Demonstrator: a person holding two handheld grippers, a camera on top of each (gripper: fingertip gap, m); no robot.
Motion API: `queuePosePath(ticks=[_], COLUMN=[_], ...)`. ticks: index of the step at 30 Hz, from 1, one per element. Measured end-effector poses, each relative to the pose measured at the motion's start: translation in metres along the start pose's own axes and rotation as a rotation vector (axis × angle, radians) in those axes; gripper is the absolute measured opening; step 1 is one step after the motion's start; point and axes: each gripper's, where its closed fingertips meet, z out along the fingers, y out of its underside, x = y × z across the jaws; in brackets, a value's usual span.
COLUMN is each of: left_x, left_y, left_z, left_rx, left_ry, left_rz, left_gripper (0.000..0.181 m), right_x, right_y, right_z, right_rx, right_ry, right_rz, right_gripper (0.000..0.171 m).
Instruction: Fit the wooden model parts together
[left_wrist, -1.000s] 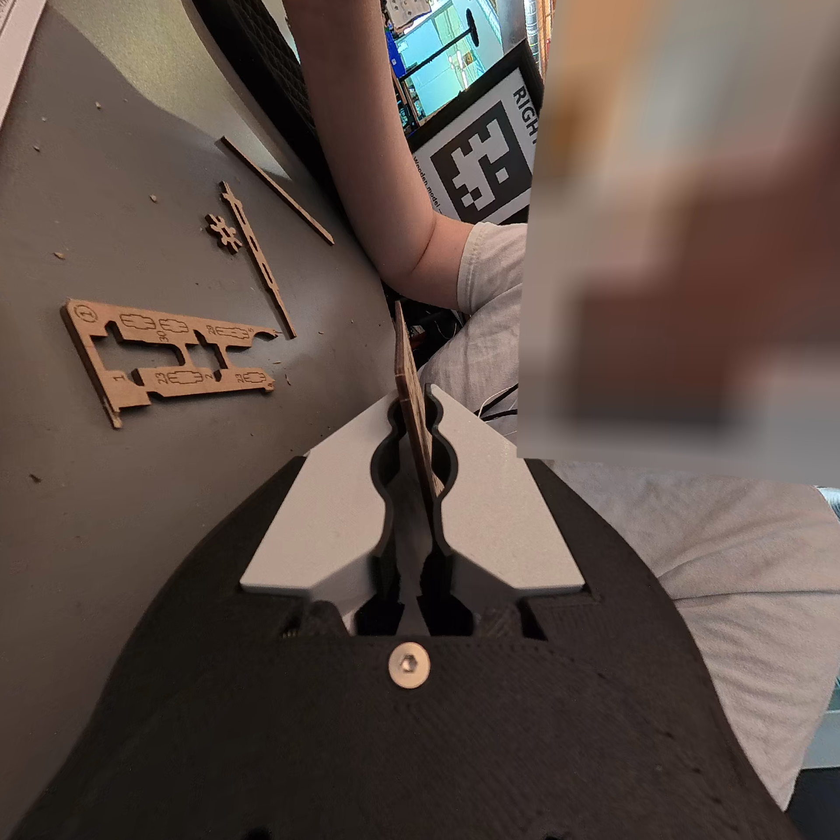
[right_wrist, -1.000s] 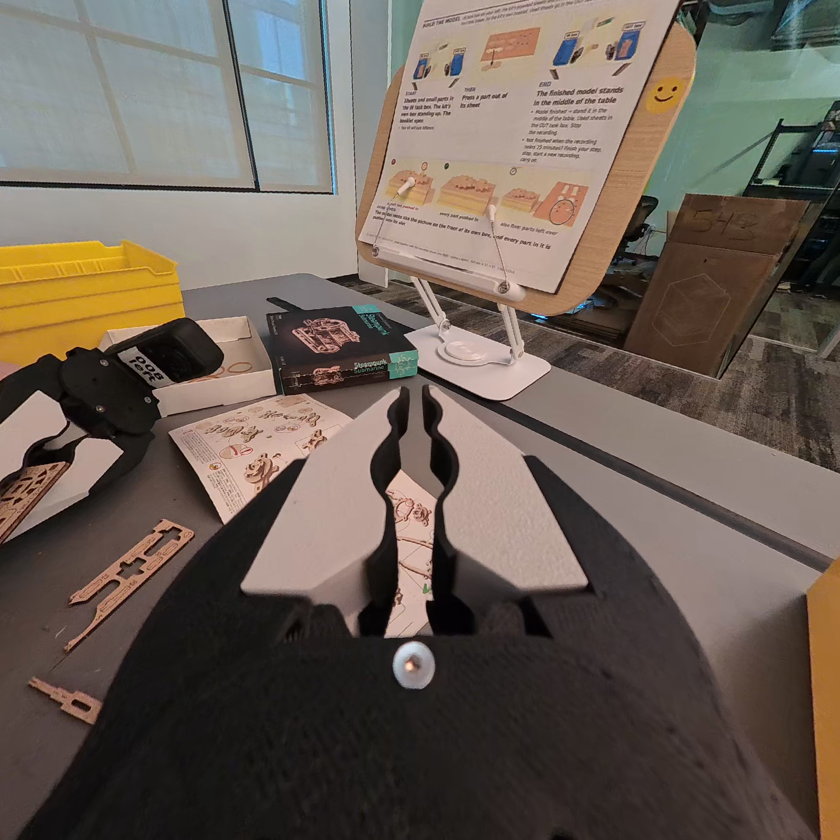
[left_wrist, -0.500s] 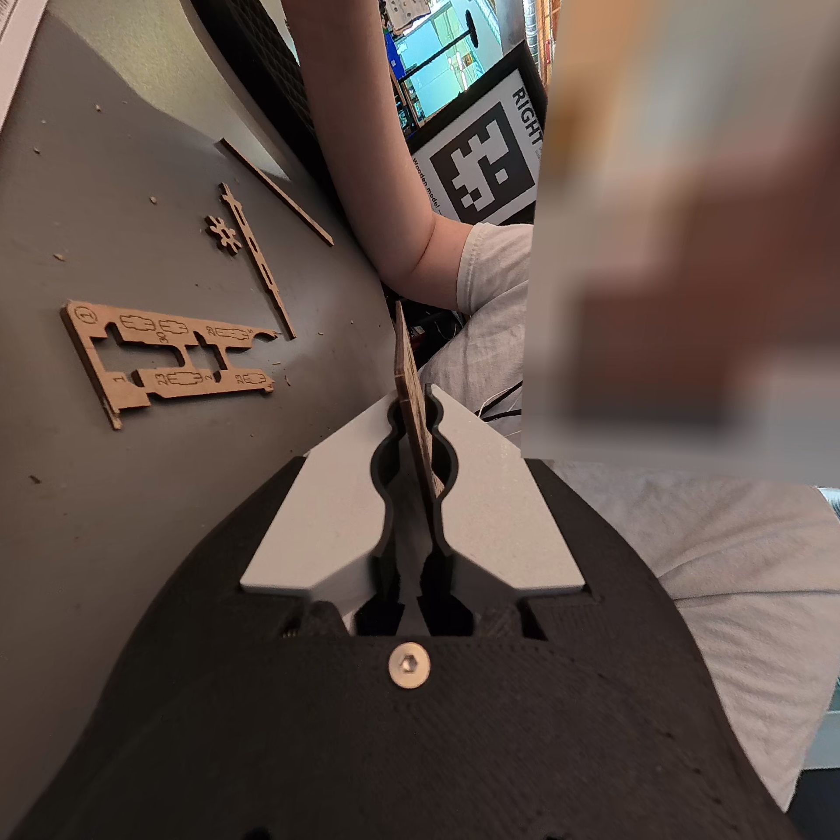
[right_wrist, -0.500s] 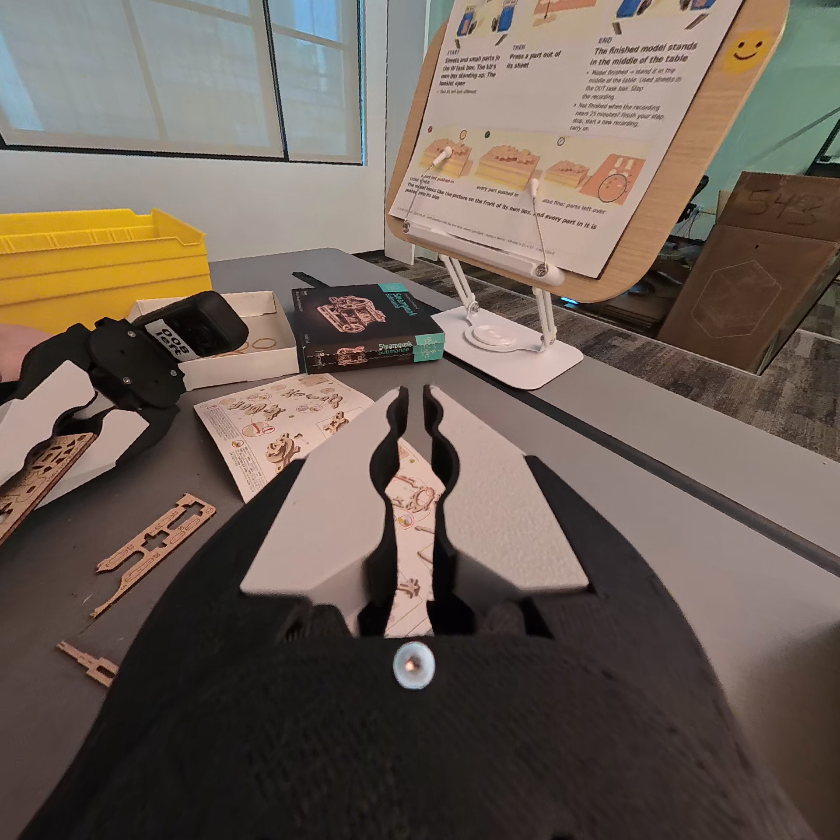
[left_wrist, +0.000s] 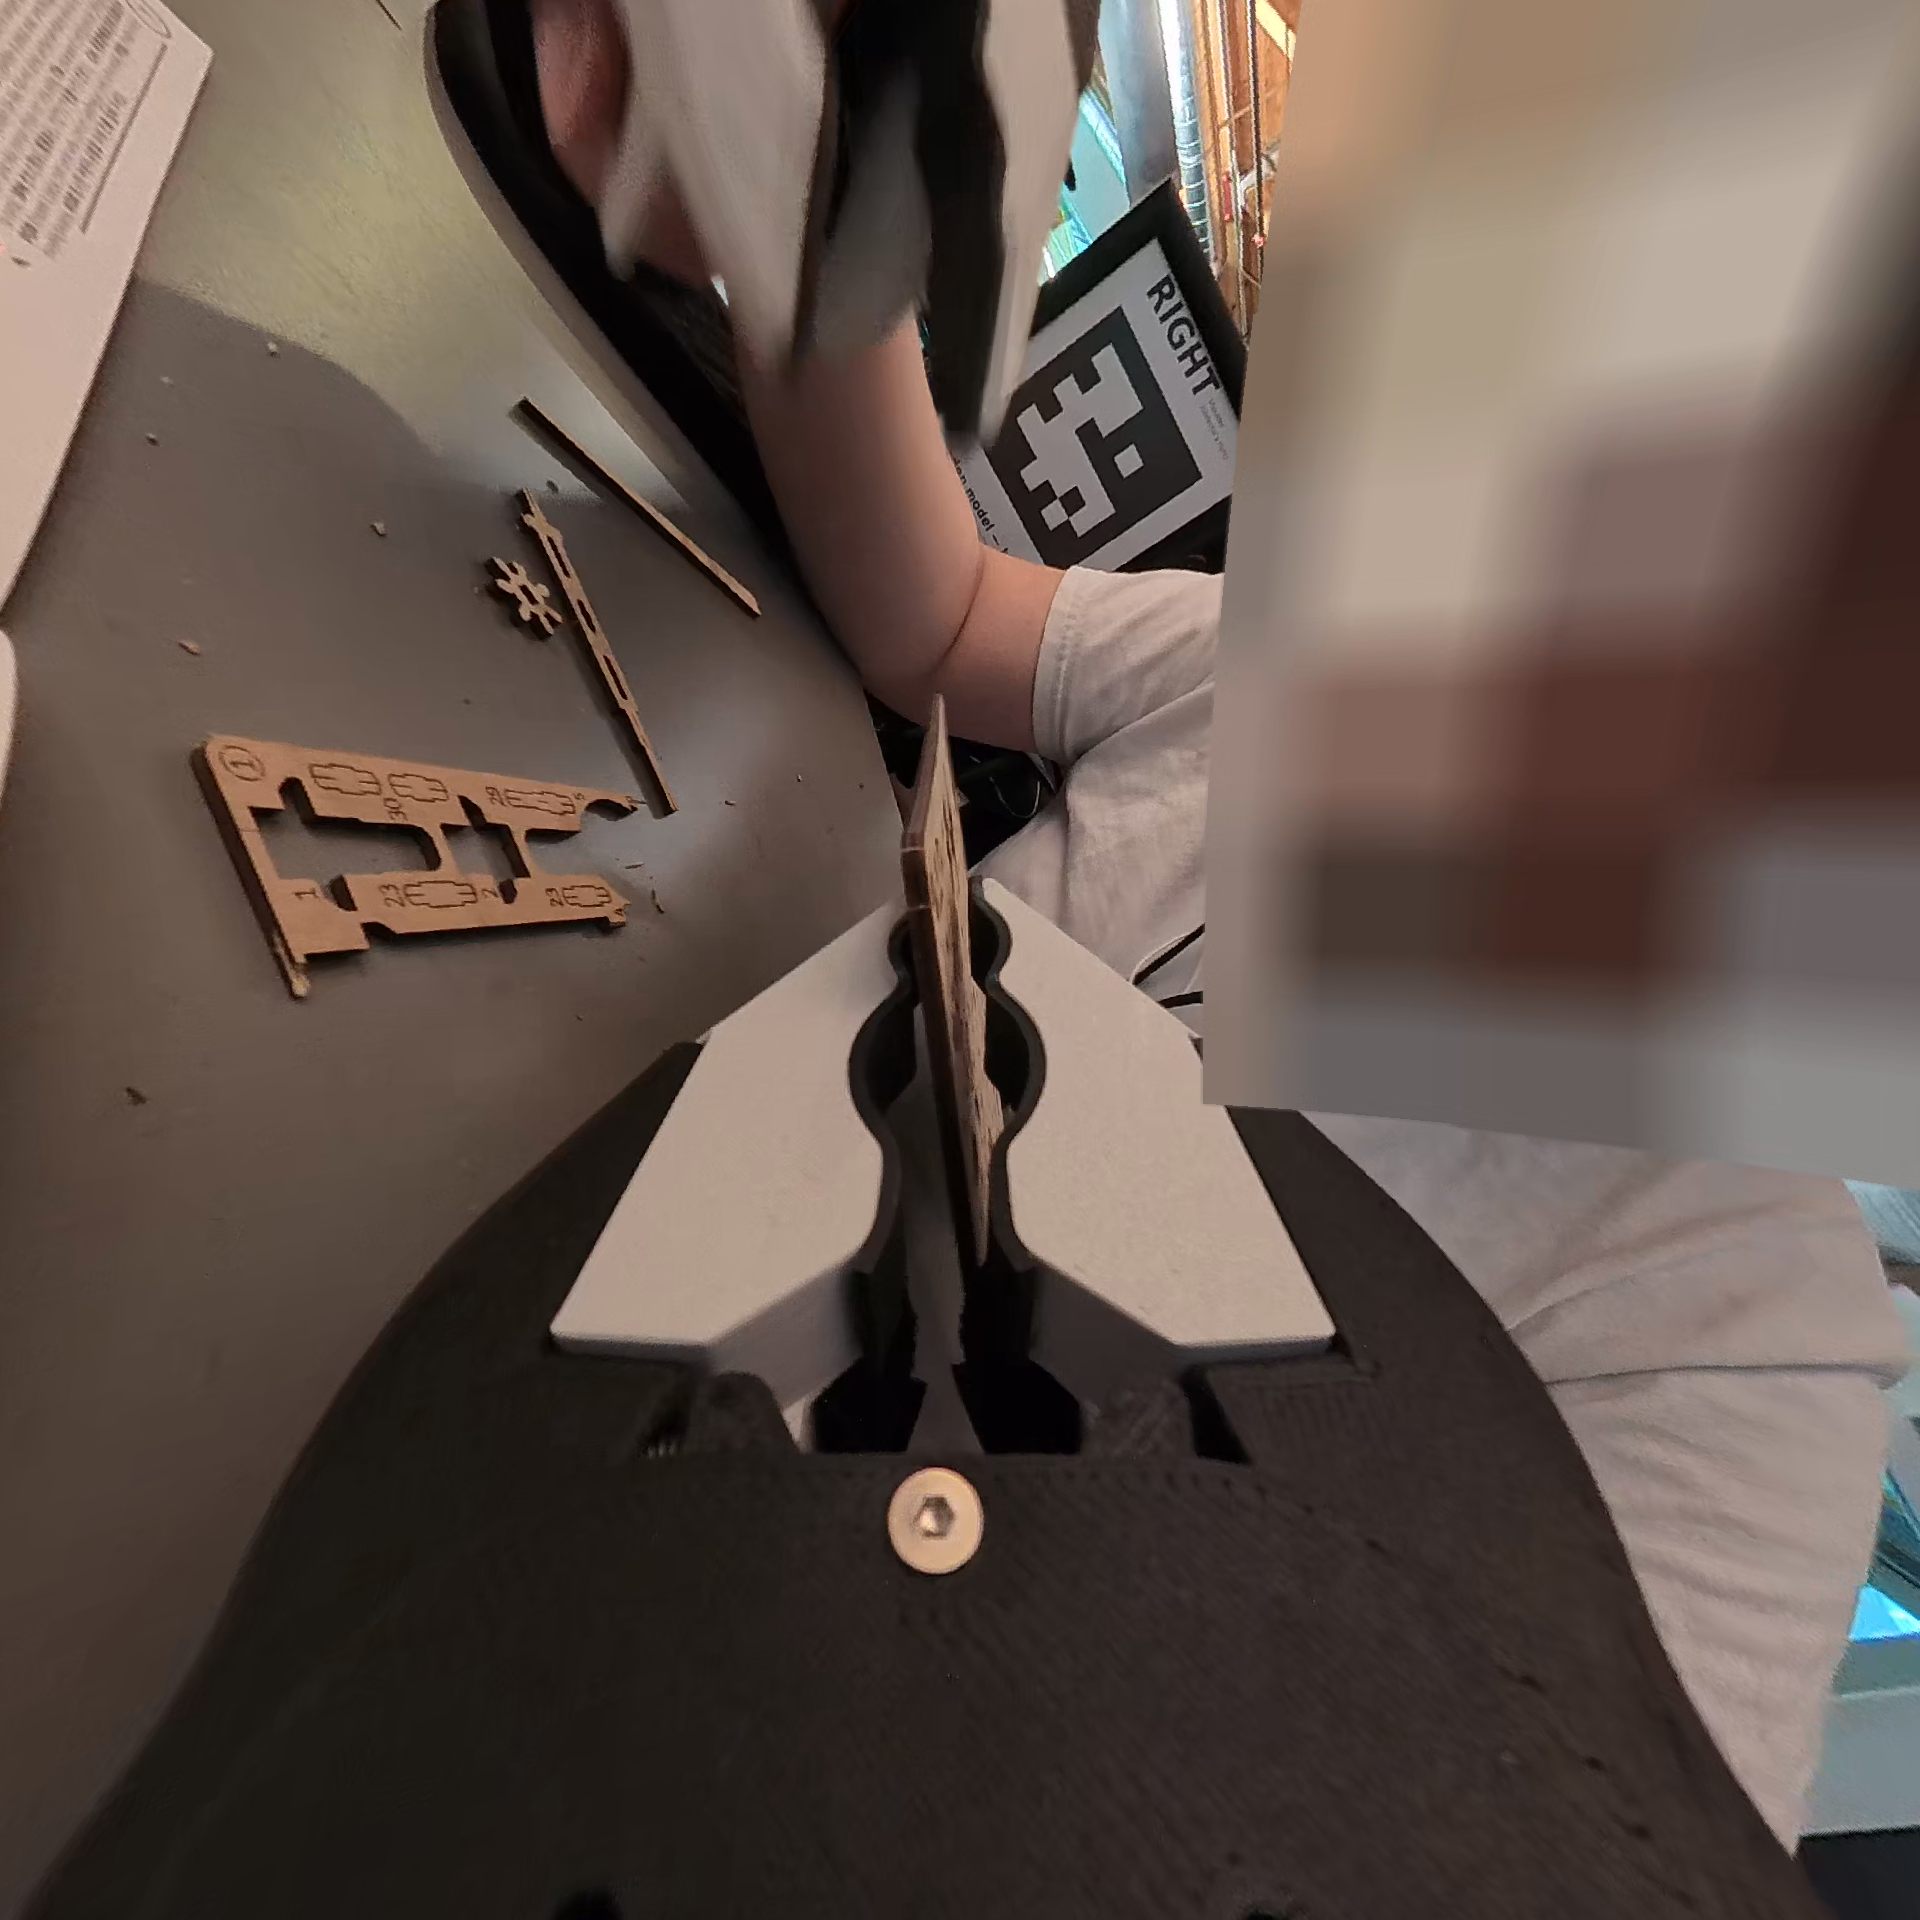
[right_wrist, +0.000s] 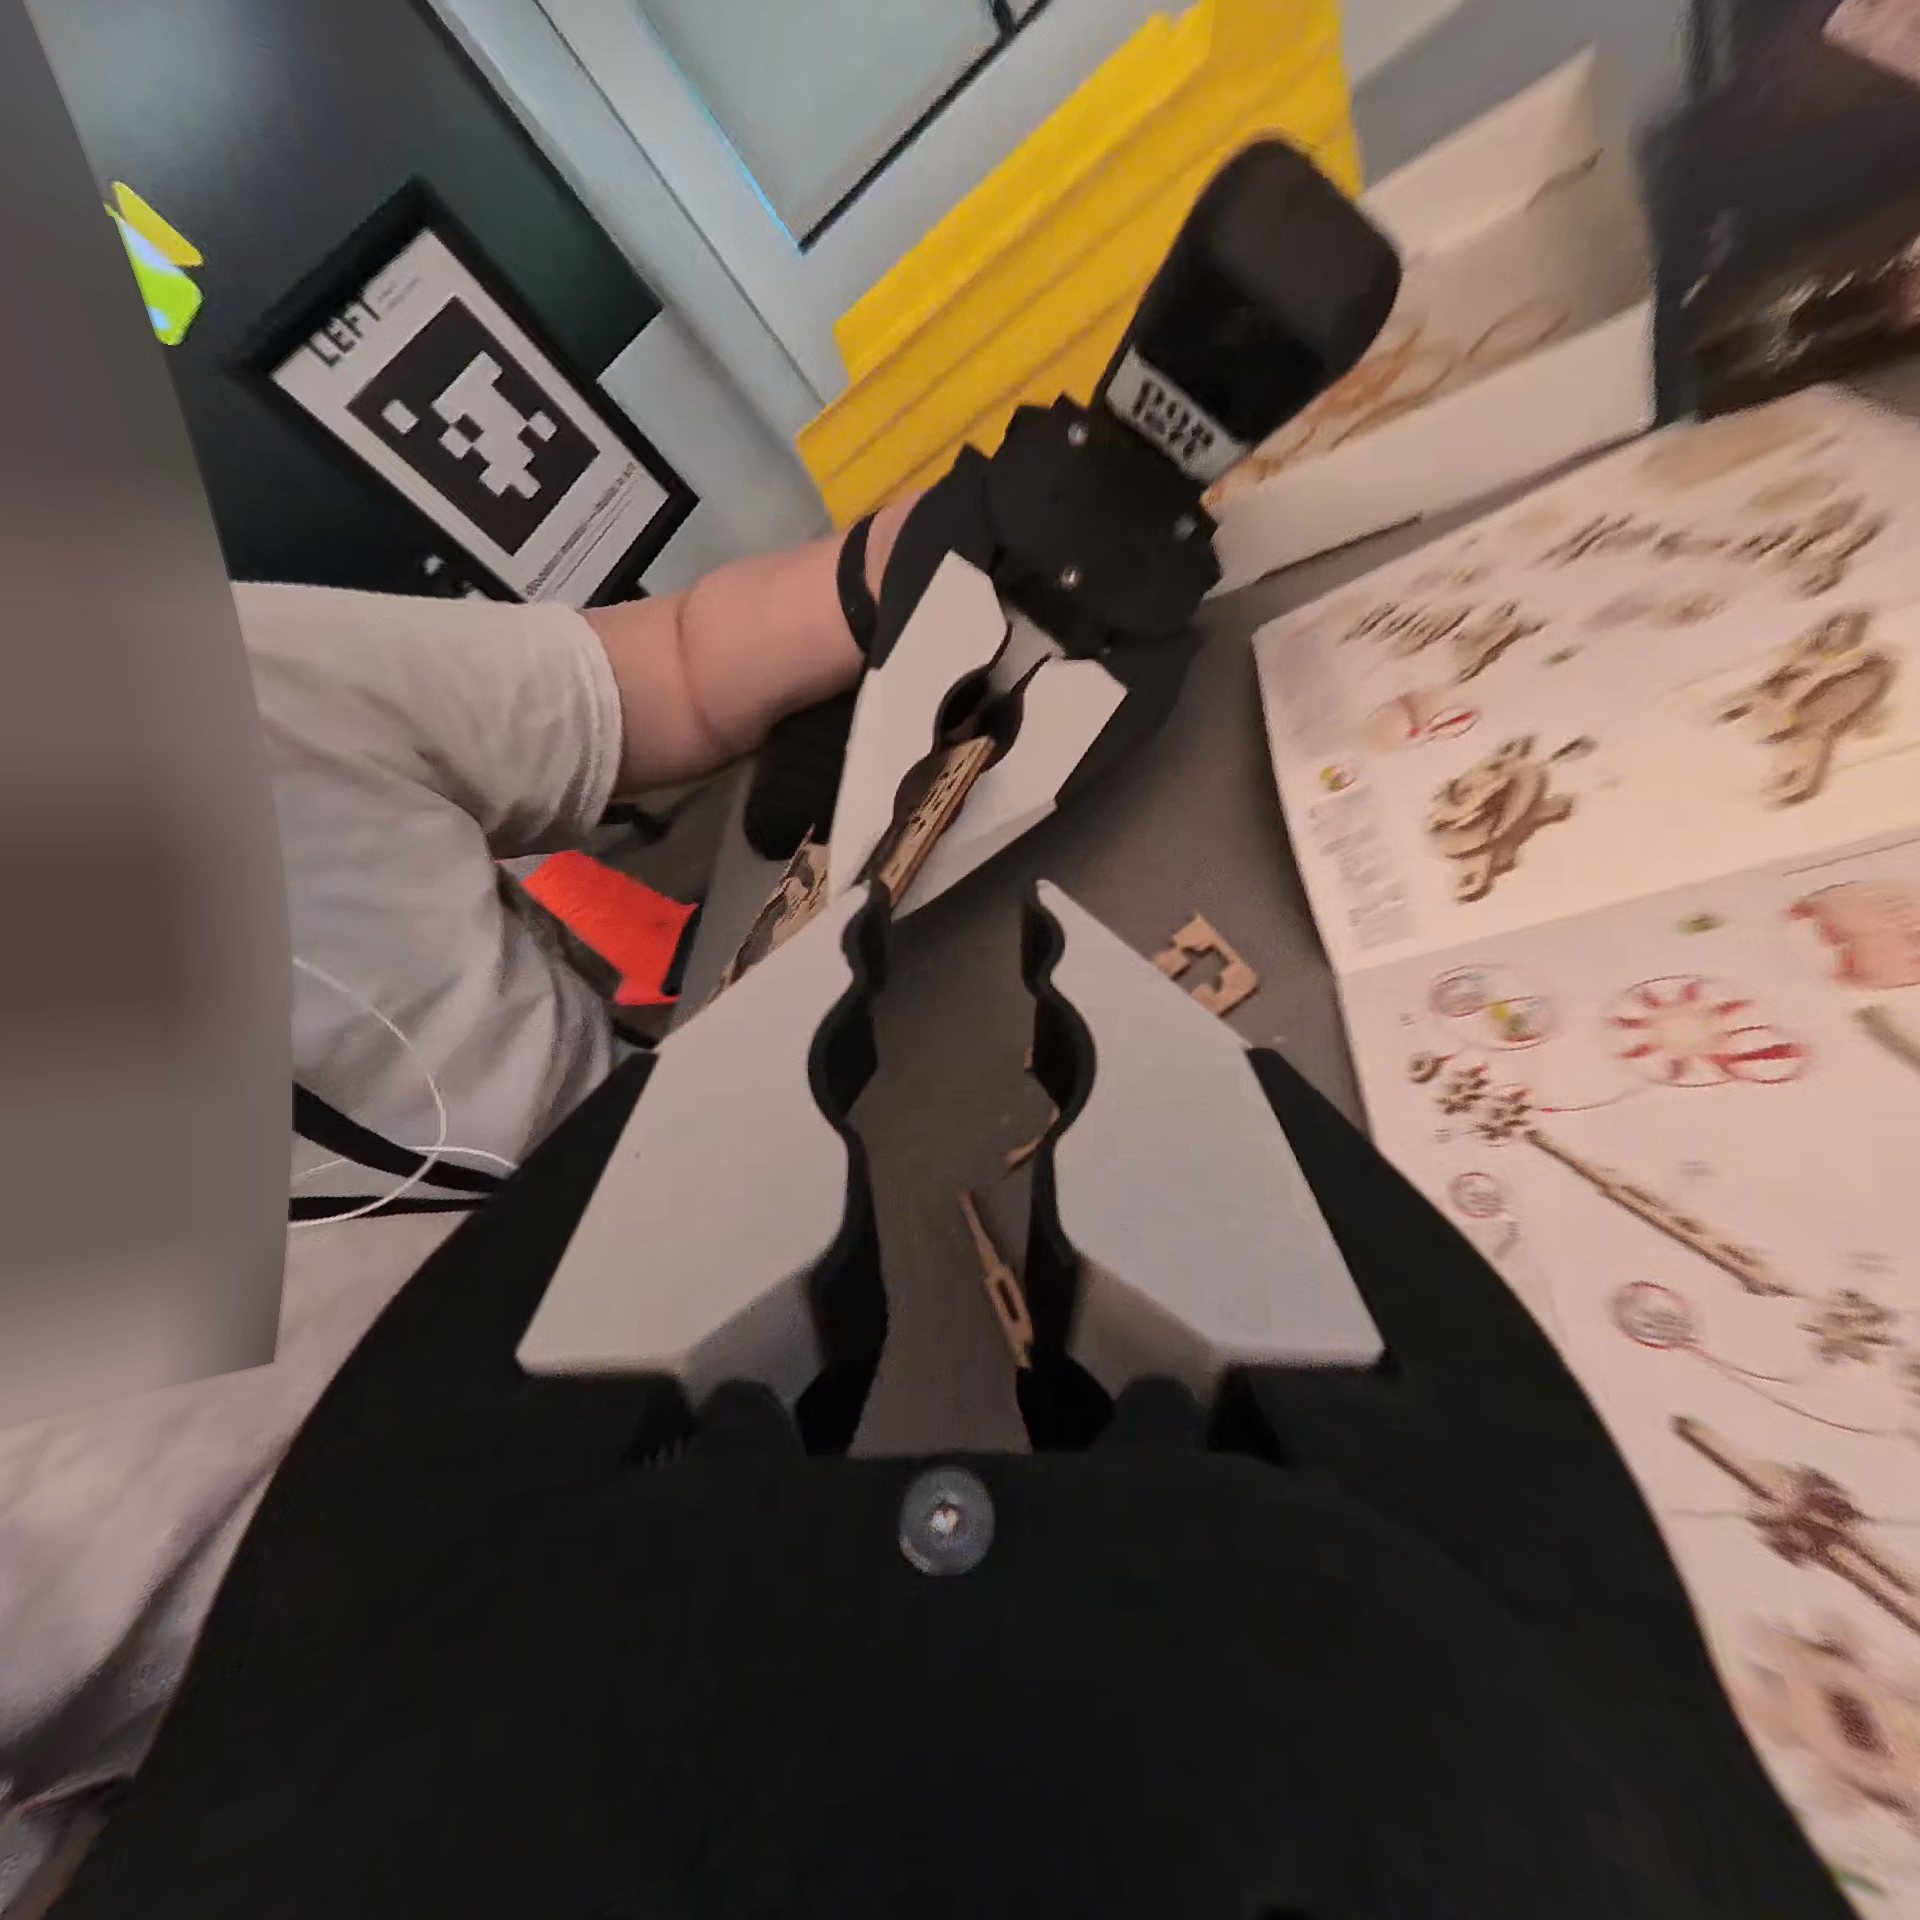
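Note:
My left gripper (left_wrist: 945, 909) is shut on a thin wooden sheet part (left_wrist: 938, 862), held edge-on and sticking out past the fingertips over the table edge. My right gripper (right_wrist: 951, 909) is open and empty, with its tips just short of the left gripper (right_wrist: 977, 748) and the wooden sheet part (right_wrist: 928, 816) in it. In the left wrist view the right gripper (left_wrist: 883, 156) is a blur at the top. A punched-out wooden frame (left_wrist: 416, 852), a slotted strip (left_wrist: 592, 644), a small gear (left_wrist: 525, 597) and a thin stick (left_wrist: 634, 509) lie on the grey table (left_wrist: 208, 1195).
An open instruction booklet (right_wrist: 1610, 935) lies to the right. A yellow bin (right_wrist: 1091, 260) and a white box (right_wrist: 1507, 260) stand behind the left gripper. A wooden scrap (right_wrist: 1205, 961) and a small strip (right_wrist: 997, 1278) lie under my right gripper. The person sits at the table edge. My right fingertips sit around 7 centimetres from my left ones.
My right gripper has swung left and down from facing the instruction stand to pointing at the left gripper, and its jaws have opened wider. The left gripper has stayed put with its part.

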Motion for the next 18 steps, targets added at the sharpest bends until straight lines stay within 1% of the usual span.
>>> queuePosePath(ticks=[3,6,9,12,16,18], left_x=[-0.001,0.001,0.000,-0.002,-0.001,0.004], left_y=[-0.001,-0.001,-0.002,-0.003,-0.006,-0.011], left_z=[0.000,0.000,0.000,-0.001,-0.002,-0.004], left_rx=[0.006,0.014,0.017,0.024,0.041,0.064], left_ry=[-0.019,-0.012,-0.024,-0.038,-0.049,-0.044], left_rz=[0.004,-0.001,0.000,-0.005,0.015,0.034], left_gripper=[0.003,0.003,0.003,0.003,0.005,0.011], right_x=[-0.007,-0.006,-0.018,-0.023,-0.034,-0.037], right_y=[0.008,0.015,0.028,0.040,0.058,0.057], right_z=[0.010,0.014,0.017,0.024,0.033,0.036], right_rx=[-0.031,-0.068,-0.143,-0.201,-0.310,-0.320], right_ry=[-0.078,-0.083,-0.174,-0.216,-0.266,-0.270], right_rz=[0.107,0.147,0.221,0.249,0.233,0.220], right_gripper=[0.023,0.024,0.026,0.027,0.005,0.004])
